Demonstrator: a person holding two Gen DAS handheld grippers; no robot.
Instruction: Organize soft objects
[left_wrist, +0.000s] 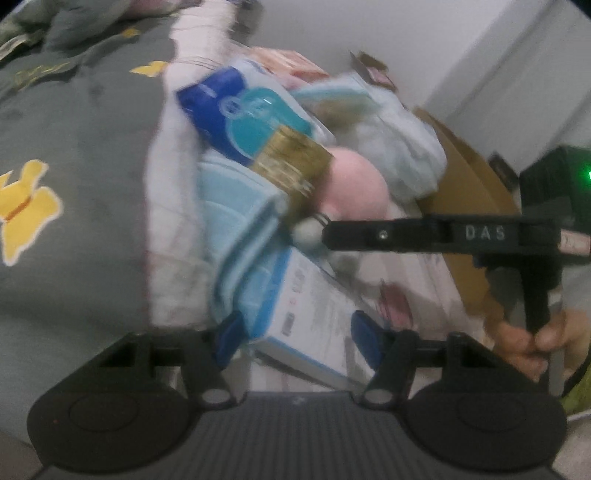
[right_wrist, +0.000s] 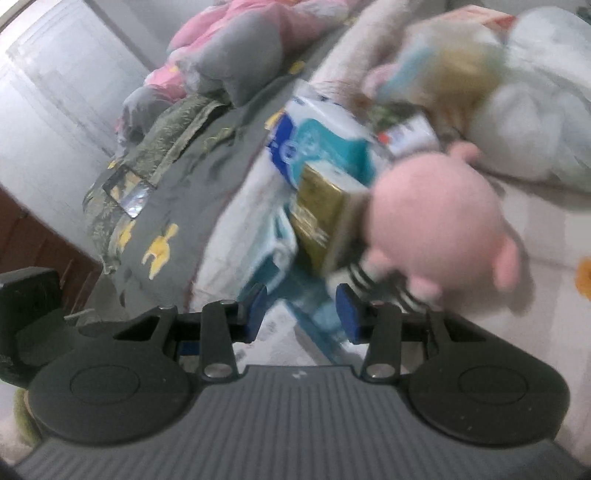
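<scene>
A heap of soft goods lies on a pale bed sheet (right_wrist: 535, 229). A pink round plush toy (left_wrist: 354, 184) (right_wrist: 432, 214) with striped legs leans against a gold box (left_wrist: 291, 162) (right_wrist: 317, 206). Behind them is a blue and teal tissue pack (left_wrist: 236, 110) (right_wrist: 317, 144). A light blue towel (left_wrist: 236, 206) and a white-and-blue flat pack (left_wrist: 310, 306) lie nearest my left gripper (left_wrist: 297, 341), which is open, the flat pack's near end between its blue pads. My right gripper (right_wrist: 301, 314) is open too, just left of the plush's striped legs (right_wrist: 362, 277); its black finger (left_wrist: 369, 234) reaches the plush from the right.
A grey-green quilt with yellow dog shapes (left_wrist: 74, 147) (right_wrist: 177, 206) covers the left side. A white wrapped bundle (left_wrist: 402, 140) (right_wrist: 535, 110) and a cardboard box (left_wrist: 469, 184) sit behind the heap. Pink and grey cushions (right_wrist: 236, 48) lie far back. A person's hand (left_wrist: 532, 343) holds the right gripper.
</scene>
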